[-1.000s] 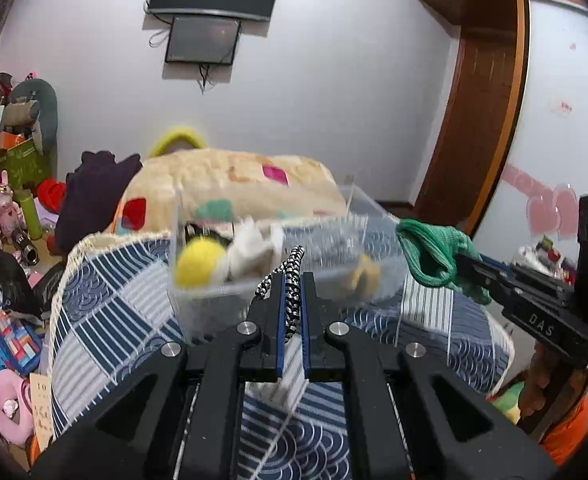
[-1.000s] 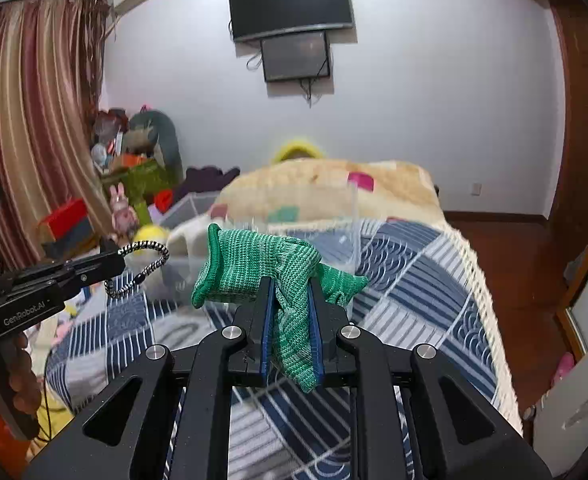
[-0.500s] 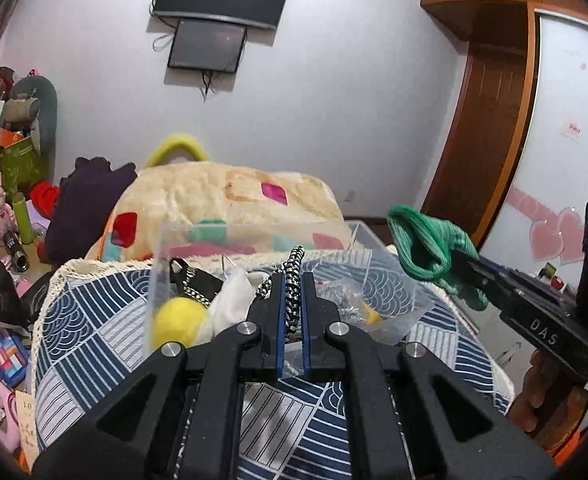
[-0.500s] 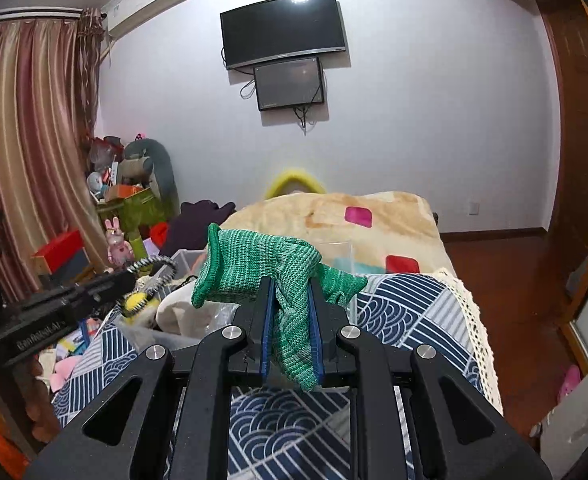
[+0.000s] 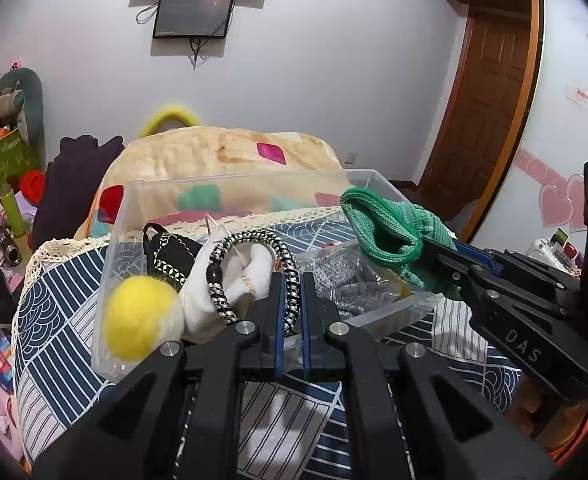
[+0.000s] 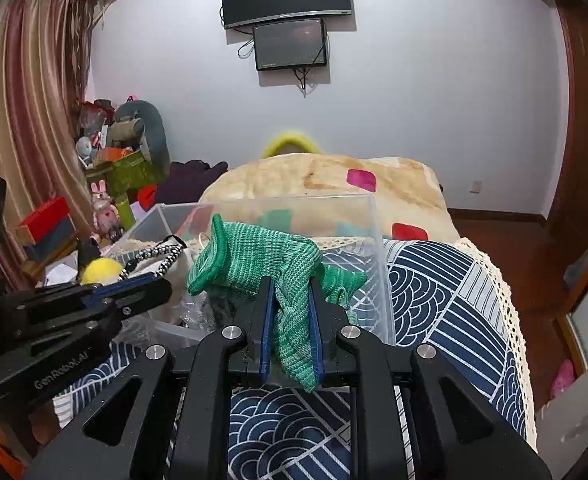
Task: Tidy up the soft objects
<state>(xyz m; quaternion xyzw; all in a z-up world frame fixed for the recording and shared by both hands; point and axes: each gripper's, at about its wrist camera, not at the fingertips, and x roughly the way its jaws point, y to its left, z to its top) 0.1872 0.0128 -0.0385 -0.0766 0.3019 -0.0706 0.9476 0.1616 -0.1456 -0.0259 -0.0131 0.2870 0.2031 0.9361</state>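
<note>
Both grippers have closed in on the clear plastic storage bin (image 5: 229, 184), now lower and nearer on the navy-and-white patterned quilt (image 6: 446, 292). My right gripper (image 6: 289, 312) clenches the green knitted glove (image 6: 261, 256) at the bin's 3 o'clock rim. My left gripper (image 5: 289, 300) grips the black-and-white braided cord loop (image 5: 253, 240) above the contents. I judge: clear the wall first, then release low inside.
</note>
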